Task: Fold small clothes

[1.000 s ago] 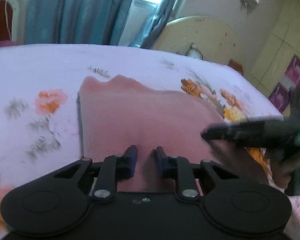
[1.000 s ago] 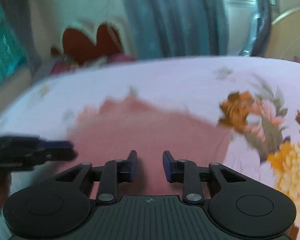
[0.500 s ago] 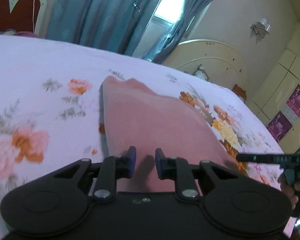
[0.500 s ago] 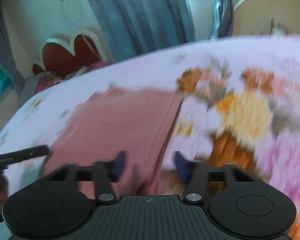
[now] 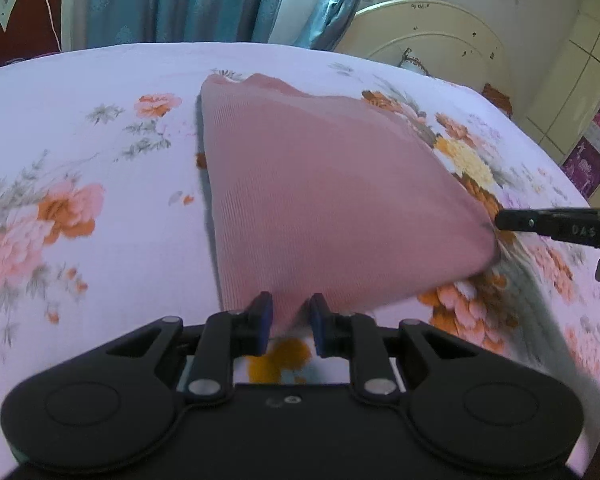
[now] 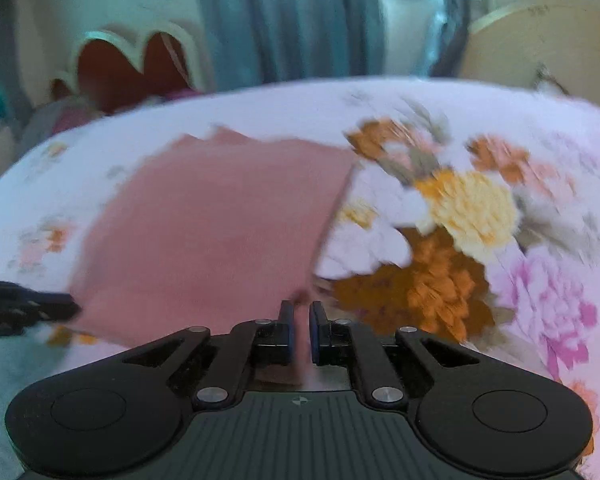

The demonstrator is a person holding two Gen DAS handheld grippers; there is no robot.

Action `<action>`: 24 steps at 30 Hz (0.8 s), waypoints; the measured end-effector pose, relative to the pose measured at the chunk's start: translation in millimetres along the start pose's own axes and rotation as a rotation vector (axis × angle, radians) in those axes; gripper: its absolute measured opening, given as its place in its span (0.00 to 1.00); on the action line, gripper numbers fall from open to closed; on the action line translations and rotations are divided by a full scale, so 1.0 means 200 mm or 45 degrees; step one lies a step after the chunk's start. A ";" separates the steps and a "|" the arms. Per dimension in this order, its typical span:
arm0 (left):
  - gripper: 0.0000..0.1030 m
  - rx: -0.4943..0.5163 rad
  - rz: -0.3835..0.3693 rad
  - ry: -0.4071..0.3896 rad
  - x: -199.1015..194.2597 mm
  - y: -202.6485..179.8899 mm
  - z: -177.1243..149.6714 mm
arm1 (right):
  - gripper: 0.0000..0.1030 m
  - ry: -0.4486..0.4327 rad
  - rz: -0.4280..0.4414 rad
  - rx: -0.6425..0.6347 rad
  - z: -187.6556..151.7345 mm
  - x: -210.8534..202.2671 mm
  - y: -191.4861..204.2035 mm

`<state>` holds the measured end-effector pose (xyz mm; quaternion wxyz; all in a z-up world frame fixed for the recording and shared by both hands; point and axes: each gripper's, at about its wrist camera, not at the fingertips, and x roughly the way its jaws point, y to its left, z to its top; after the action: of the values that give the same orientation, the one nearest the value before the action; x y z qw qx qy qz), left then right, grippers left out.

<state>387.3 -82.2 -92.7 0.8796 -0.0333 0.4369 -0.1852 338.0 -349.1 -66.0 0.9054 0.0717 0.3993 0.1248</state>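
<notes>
A bed covered by a white floral bedsheet (image 5: 100,152) fills both views, with blue curtains (image 5: 188,0) across the upper frame; the pink garment (image 5: 324,200) lies at centre frame, its far part flat on the sheet and its near edge raised off it. The left gripper (image 5: 288,316) pinches the near-left corner at lower centre, its jaws narrowed on the cloth, and the right gripper (image 6: 299,320) is clamped on the near-right corner. Judged from this, a fold is only beginning: the near edge is lifted but not yet carried over, and later folds remain.
</notes>
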 end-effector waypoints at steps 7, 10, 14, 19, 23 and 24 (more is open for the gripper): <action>0.60 -0.057 0.052 -0.133 -0.15 0.01 0.05 | 0.08 0.119 0.005 -0.044 -0.01 0.03 -0.02; 0.92 -0.104 0.126 -0.250 -0.16 0.06 0.14 | 0.93 -0.008 -0.018 0.081 0.10 0.00 -0.12; 0.85 -0.217 0.010 -0.178 0.01 0.16 0.31 | 0.66 0.033 0.155 0.346 0.24 0.16 -0.33; 0.75 -0.393 -0.077 -0.060 0.20 0.30 0.38 | 0.57 0.127 0.306 0.680 0.27 0.34 -0.60; 0.73 -0.440 -0.116 0.000 0.29 0.34 0.39 | 0.57 0.265 0.513 0.831 0.24 0.46 -0.72; 0.73 -0.463 -0.150 0.014 0.31 0.35 0.39 | 0.56 0.283 0.546 0.836 0.23 0.48 -0.72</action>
<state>503.0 -47.0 -106.1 0.8445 -0.2161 0.4650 -0.1545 458.7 -461.0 -135.3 0.7391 0.4248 0.4894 0.1837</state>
